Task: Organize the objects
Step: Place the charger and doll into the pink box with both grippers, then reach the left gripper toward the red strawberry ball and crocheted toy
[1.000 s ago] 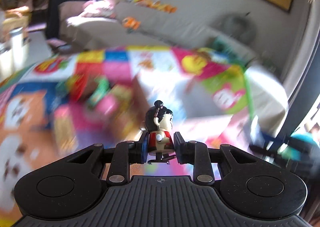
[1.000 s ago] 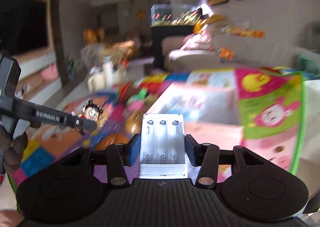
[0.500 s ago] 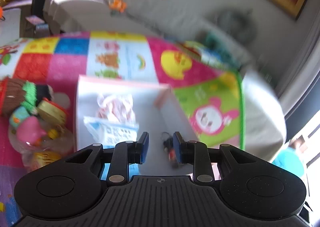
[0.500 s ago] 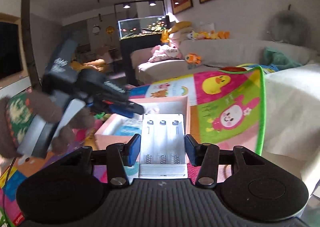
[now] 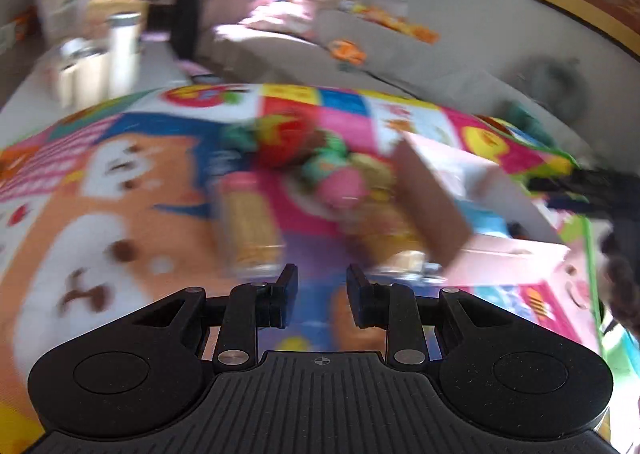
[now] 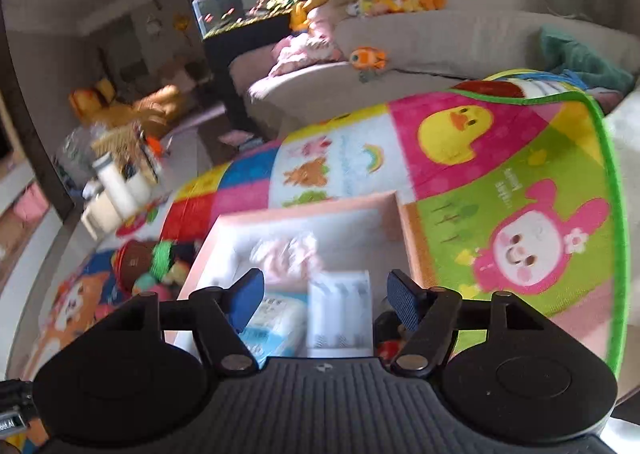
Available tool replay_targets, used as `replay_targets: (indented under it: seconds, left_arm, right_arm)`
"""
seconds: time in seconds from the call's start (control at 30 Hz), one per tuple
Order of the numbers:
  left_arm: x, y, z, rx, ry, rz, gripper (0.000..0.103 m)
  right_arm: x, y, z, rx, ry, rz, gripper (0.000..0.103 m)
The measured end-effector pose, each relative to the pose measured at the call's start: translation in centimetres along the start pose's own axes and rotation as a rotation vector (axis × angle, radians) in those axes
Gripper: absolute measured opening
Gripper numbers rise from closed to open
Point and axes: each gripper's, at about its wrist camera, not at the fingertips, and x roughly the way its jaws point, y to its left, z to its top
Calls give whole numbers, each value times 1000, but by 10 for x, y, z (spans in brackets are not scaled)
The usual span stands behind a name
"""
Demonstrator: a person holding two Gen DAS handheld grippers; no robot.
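Right wrist view: the right gripper [image 6: 325, 296] is opened wide; the light, stiff battery holder [image 6: 339, 314] is released over the box [image 6: 394, 213].

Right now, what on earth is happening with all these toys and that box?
A person with a handheld gripper in each hand is tidying toys off a colourful play mat into a pink cardboard box. The right gripper has just been opening its jaws, and the white plastic battery holder sits loose between them over the box. The left gripper is empty, above the blurred toy pile.
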Motion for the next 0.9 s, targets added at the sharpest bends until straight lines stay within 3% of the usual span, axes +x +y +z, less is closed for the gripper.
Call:
replay_targets:
  seconds: [0.17, 0.27, 0.37, 0.47, 0.57, 0.67, 0.7, 0.77, 0.9]
  left_arm:
    - [6, 23, 23, -104, -76, -22, 29]
    - [25, 13, 60, -29, -167, -69, 29]
    - [61, 16, 111, -7, -180, -116, 29]
    - [111, 22, 156, -46, -143, -119, 29]
    - [163, 26, 179, -66, -80, -69, 29]
    - [204, 30, 179, -105, 84, -64, 29]
    - [210, 30, 173, -113, 136, -76, 30]
    - [205, 25, 163, -46, 162, -74, 35]
    - [157, 15, 136, 25, 185, -184, 34]
  right_arm:
    - [-6, 32, -11, -111, 10, -30, 76]
    - [-15, 49, -15, -165, -1, -18, 79]
    - [-28, 64, -29, -214, -29, 33, 85]
    - [-38, 74, -52, -251, -40, 85, 86]
    - [-41, 75, -74, -240, -22, 131, 86]
    - [-40, 69, -89, -212, 1, 158, 86]
    - [-40, 67, -93, -210, 2, 158, 86]
    - [-40, 61, -98, -209, -7, 149, 86]
    - [-39, 45, -100, -164, -15, 166, 88]
